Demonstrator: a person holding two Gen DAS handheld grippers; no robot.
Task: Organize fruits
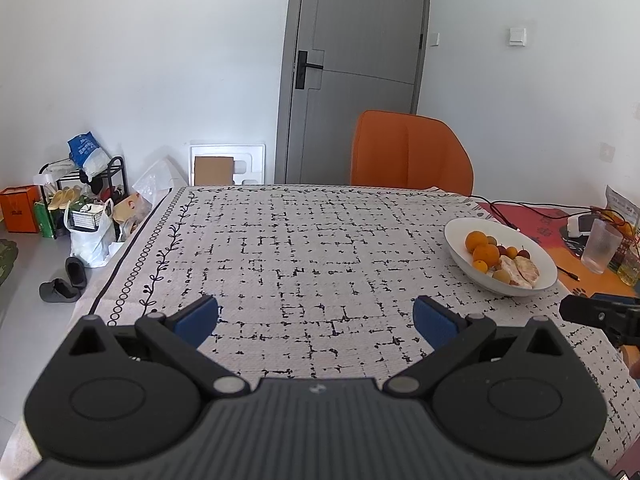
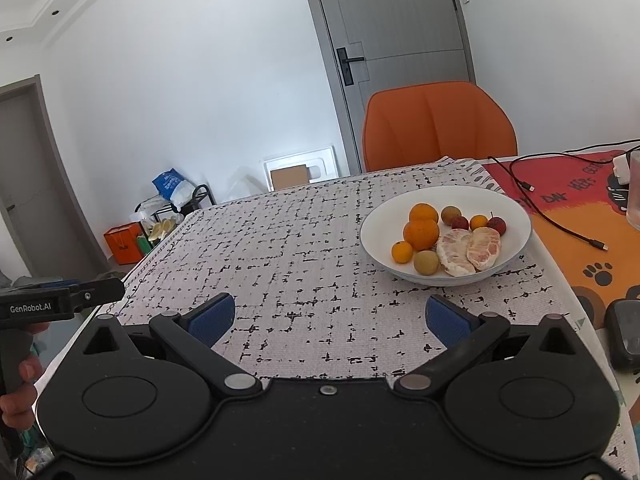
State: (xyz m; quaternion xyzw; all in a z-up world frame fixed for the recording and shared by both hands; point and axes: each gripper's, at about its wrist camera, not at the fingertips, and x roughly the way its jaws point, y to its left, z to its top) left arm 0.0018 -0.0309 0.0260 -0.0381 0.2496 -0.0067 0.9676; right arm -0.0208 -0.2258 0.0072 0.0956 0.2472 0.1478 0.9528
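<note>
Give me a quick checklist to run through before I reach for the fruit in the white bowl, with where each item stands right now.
1. Right claw open: ok, jaws spread, nothing between them.
2. Left claw open: ok, also empty.
3. Path to the bowl: ok, only bare tablecloth lies between the right claw and the bowl.
4. Fruit reachable: ok, oranges and peeled pomelo pieces sit uncovered in the bowl.
5. Clutter near the bowl: not ok, a black cable trails just to its right.
6. Place to sort fruit into: cannot tell, no second dish is in view.
</note>
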